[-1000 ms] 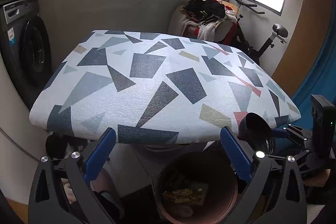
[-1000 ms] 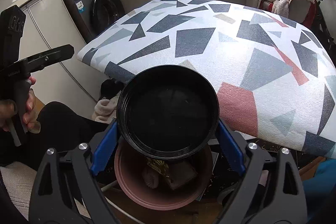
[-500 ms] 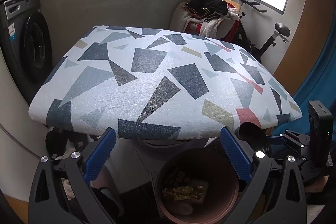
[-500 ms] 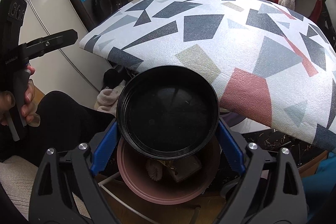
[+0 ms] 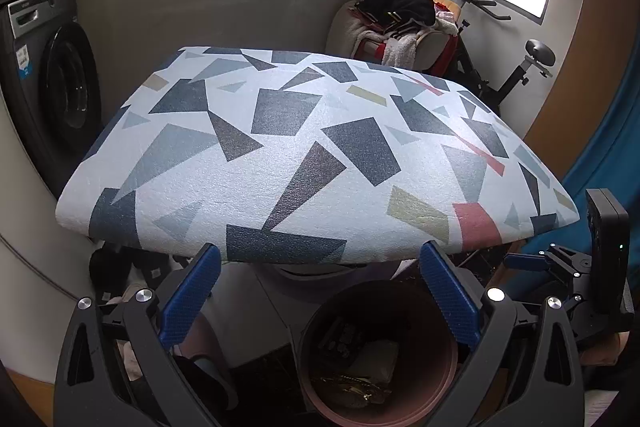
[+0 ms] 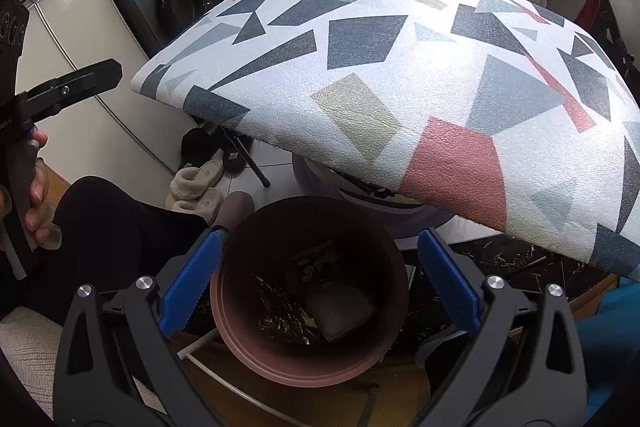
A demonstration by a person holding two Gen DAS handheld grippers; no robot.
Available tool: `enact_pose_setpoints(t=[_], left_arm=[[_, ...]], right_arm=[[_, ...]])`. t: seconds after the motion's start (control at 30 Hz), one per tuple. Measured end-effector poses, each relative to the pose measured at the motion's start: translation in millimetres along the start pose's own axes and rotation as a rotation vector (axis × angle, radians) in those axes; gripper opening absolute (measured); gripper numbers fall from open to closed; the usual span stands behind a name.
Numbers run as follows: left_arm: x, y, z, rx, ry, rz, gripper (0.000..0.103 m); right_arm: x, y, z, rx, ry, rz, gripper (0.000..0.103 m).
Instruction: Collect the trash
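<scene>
Right wrist view: right gripper (image 6: 320,263) has just been opening — spread wide, nothing between, above the bin (image 6: 308,367) to drop trash in; left gripper (image 5: 320,287) spread too.

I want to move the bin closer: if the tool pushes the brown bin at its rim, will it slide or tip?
The brown bin looks tall and holds only a few wrappers, so it is probably light. A rim push might tip it; lower seems safer.
</scene>
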State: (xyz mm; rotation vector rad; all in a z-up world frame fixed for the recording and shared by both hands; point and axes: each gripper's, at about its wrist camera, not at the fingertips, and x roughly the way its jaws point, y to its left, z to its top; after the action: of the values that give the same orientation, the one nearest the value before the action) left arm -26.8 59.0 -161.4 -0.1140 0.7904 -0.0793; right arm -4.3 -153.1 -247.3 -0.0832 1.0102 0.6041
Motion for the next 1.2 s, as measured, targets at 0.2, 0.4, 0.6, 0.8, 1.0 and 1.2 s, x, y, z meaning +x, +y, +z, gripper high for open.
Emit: enact_pose_setpoints(t=[0.2, 0.4, 0.6, 0.8, 1.0, 1.2], left_arm=[[-6, -4, 11, 0.033, -0.031, 0.043, 0.097], [-28, -9, 47, 0.042, -0.126, 0.034, 0.097], [-57, -37, 87, 0.126, -0.243, 0.044, 0.097], [-81, -57, 114, 0.166, -0.313, 0.084, 0.097], [-95, -62, 128, 0.156, -0.327, 0.074, 0.097], [-99, -61, 131, 0.133, -0.303, 0.051, 0.097]], right_arm=[[-13, -7, 13, -0.005, -0.038, -0.057, 0.097], [-52, -22, 49, 0.038, -0.132, -0.076, 0.097], [-102, -29, 88, 0.028, -0.242, -0.128, 0.097], [-145, -30, 113, 0.016, -0.33, -0.162, 0.097], [-172, -26, 122, 0.007, -0.392, -0.178, 0.097], [-183, -21, 123, 0.003, -0.425, -0.186, 0.097]])
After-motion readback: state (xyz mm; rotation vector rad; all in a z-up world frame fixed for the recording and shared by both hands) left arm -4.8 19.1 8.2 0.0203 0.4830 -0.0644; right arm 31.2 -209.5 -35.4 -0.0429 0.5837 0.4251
